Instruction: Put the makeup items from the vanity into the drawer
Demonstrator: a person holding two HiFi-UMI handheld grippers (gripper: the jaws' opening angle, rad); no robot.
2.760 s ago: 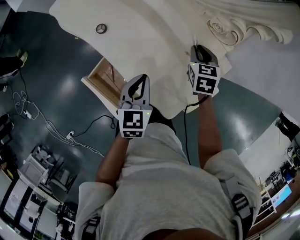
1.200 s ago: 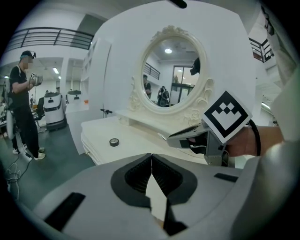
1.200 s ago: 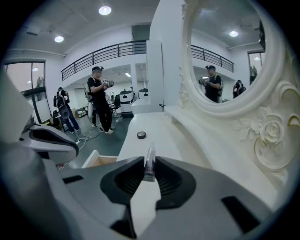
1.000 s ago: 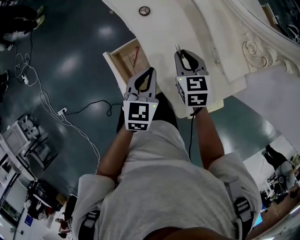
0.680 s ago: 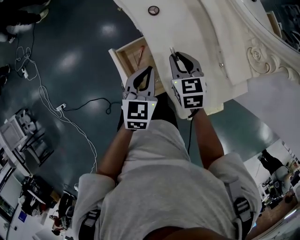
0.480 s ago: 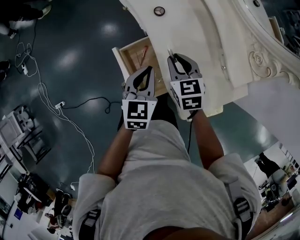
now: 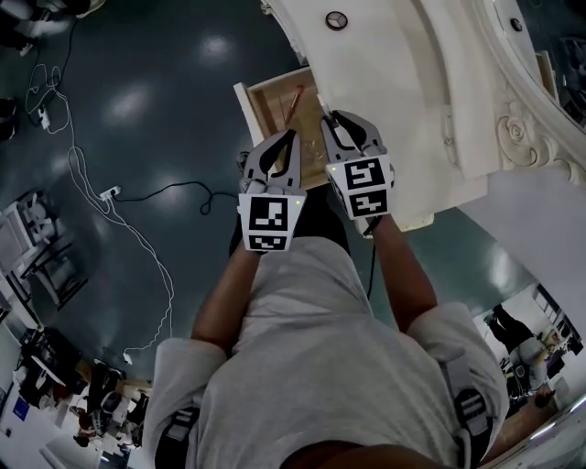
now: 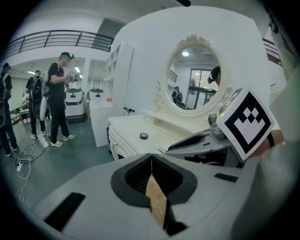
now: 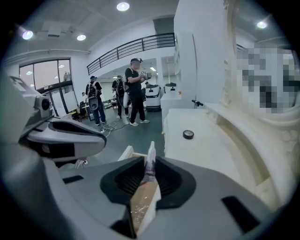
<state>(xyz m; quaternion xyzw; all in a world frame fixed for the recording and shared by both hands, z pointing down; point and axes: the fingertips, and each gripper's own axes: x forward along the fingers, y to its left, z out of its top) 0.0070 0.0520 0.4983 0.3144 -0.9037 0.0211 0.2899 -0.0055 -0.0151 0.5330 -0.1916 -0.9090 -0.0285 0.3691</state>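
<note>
Right gripper view: right gripper jaws clamped on slim clear tube, nozzle forward, above open drawer edge. Head view barely shows tube, but reveals thin reddish stick lying inside drawer. Left gripper view: left gripper jaws pressed together, nothing between. Round compact on vanity top, well apart.

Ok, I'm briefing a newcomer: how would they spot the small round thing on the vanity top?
Find the white vanity with the oval mirror. On its flat top, beyond the open drawer, lies a small disc. It is round, dark and flat, unlike the slim pale tube in the right gripper.
</note>
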